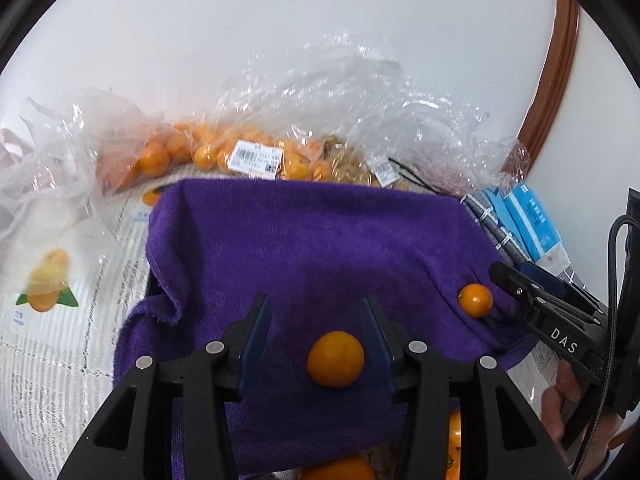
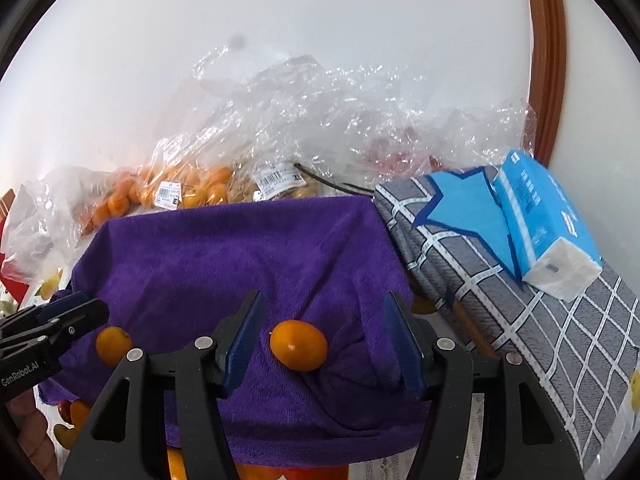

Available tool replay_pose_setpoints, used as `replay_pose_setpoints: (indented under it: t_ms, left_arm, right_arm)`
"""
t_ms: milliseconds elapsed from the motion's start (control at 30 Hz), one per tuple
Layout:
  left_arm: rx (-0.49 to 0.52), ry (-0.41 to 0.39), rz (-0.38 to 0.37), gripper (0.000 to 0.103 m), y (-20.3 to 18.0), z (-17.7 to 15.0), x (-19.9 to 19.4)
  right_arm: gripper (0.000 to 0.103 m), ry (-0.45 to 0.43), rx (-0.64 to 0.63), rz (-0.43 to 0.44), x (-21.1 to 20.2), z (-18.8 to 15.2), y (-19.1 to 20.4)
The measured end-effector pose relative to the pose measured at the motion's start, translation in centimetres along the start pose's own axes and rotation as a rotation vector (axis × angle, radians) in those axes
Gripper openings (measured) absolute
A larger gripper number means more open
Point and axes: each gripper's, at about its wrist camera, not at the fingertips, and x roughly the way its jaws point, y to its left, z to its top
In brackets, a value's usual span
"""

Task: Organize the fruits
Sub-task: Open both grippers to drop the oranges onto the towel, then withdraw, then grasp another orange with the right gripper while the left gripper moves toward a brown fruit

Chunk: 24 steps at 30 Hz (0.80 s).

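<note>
Two small oranges sit on a purple towel (image 1: 320,240) draped over something raised in the middle of the bench. The left gripper (image 1: 316,330) hangs just above the first orange (image 1: 335,359), its blue-padded jaws spread to either side; the fruit lies nearer the right-hand pad, though whether it touches is hard to say. The right gripper (image 2: 324,328) is also spread, with the second orange (image 2: 298,345) lying on a fold of the towel between its pads and clear of both. Towards the far edge of the bench, crumpled clear plastic bags (image 2: 304,112) hold a heap of more small oranges (image 1: 208,152) under white price labels. At the right edge, a blue pack of tissues (image 2: 548,224) rests on a folded grey checked cloth (image 2: 520,320).
</note>
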Motion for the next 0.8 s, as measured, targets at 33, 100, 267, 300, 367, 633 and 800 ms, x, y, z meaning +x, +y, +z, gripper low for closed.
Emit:
replay_pose_setpoints:
  t_ms: [33,100,267,300,367,633,800]
  left_arm:
    - [0.003,-0.014,0.006,0.044,-0.1,0.1,-0.3]
    - [0.011,-0.044,0.019,0.044,-0.4,0.3,-1.1]
    - [0.065,-0.146,0.044,0.043,-2.0,1.3,-5.0]
    - [0.073,-0.165,0.063,0.043,-2.2,1.4,-5.8]
    - [0.064,-0.184,0.059,0.043,-2.1,1.3,-7.3]
    - [0.047,-0.104,0.021,0.044,-0.6,-1.6,-10.2]
    - [0.001,-0.036,0.037,0.044,1.2,-4.4,-11.1]
  right_arm:
    - [0.061,-0.004,0.0,0.005,-0.2,0.1,0.0]
    - [0.061,-0.006,0.001,0.021,-0.4,0.4,0.0]
    - [0.059,-0.004,0.043,0.039,-2.1,1.4,-0.4]
    - [0.059,-0.006,0.049,0.04,-2.8,1.4,-0.4]
    - [0.059,0.004,0.043,0.033,-4.3,1.2,-0.5]
    - [0.059,0.058,0.045,0.066,-8.5,-2.1,-0.1]
    - [0.059,0.05,0.012,0.053,-10.4,-4.9,1.0]
